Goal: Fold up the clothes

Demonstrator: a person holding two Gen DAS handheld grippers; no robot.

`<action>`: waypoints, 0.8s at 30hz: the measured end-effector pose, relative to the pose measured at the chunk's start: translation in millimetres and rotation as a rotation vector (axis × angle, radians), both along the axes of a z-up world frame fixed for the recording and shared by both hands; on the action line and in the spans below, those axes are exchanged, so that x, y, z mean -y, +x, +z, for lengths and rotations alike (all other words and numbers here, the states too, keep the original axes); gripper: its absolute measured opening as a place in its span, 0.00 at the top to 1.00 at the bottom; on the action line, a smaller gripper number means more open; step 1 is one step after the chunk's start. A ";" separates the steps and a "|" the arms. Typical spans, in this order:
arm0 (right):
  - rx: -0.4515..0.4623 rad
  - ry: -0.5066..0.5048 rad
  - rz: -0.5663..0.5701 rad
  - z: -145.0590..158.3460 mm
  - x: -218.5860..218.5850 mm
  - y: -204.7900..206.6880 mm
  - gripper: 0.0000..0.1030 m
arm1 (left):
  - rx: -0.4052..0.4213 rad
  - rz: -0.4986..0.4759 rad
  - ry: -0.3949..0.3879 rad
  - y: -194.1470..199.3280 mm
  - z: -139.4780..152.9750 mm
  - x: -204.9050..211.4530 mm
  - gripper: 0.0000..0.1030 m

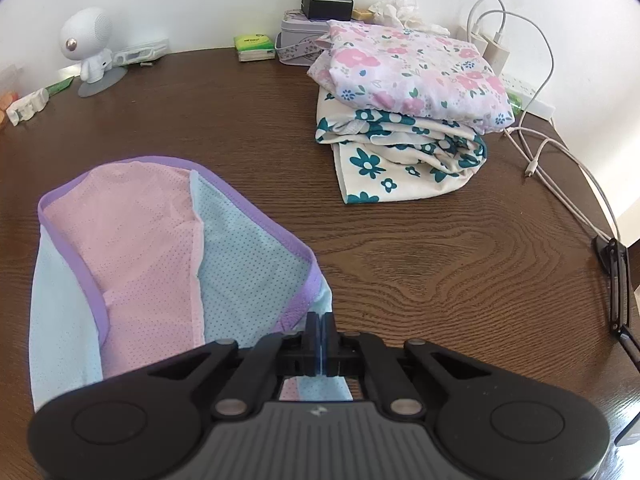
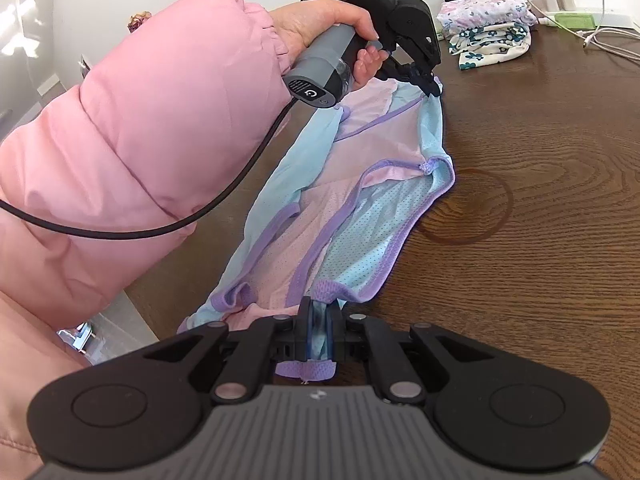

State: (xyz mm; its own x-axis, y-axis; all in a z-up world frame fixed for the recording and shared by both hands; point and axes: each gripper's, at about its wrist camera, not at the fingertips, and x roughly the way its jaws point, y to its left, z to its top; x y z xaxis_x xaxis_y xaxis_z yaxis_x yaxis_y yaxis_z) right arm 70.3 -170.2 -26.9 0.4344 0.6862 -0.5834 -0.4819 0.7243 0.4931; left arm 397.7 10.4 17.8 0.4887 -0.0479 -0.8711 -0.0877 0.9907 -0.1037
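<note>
**Both grippers clamped on the mesh garment over the dark wood table**

You are working at a dark wood-grain table (image 1: 420, 248) pushed against a white wall. Stretched across its near side is the pink, blue and purple mesh garment (image 1: 160, 248), partly lying on the wood and pulled taut between your two tools.

Your left gripper (image 1: 320, 322) has its jaws together on a purple-trimmed corner of the garment, with blue and pink cloth showing behind the fingers. Your right gripper (image 2: 319, 320) is likewise closed on the opposite end, pinching blue mesh with a purple band poking out beneath. In the right wrist view your left hand (image 2: 320, 20), coming out of a pink padded sleeve (image 2: 120, 128), wraps the grey handle, and a black cable (image 2: 180, 216) trails from it.

Further back on the table sits a stack of folded floral clothes (image 1: 408, 104): a pink-flowered piece on top of a teal-flowered one. Just behind it stands a lilac tin (image 1: 298, 40), lid shut, contents hidden, with a black box (image 1: 326, 5) on top. Beside the tin is a green packet (image 1: 256, 46); its printing is too small to read. A white round-headed gadget (image 1: 90, 44) stands at the far left, and white chargers and cables (image 1: 532, 80) lie to the right.
</note>
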 end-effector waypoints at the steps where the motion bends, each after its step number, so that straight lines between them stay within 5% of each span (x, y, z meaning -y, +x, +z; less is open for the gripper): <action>1: 0.003 0.000 0.000 0.7 0.0 -0.2 0.95 | 0.007 0.001 -0.013 -1.1 2.6 -3.2 1.00; 12: 0.054 -0.041 0.018 21.7 -13.5 -4.4 0.97 | 0.103 0.025 -0.177 -21.1 36.3 -56.2 1.00; 24: 0.124 -0.240 0.103 61.8 -73.8 -9.7 0.97 | 0.217 0.011 -0.408 -59.3 51.8 -158.8 1.00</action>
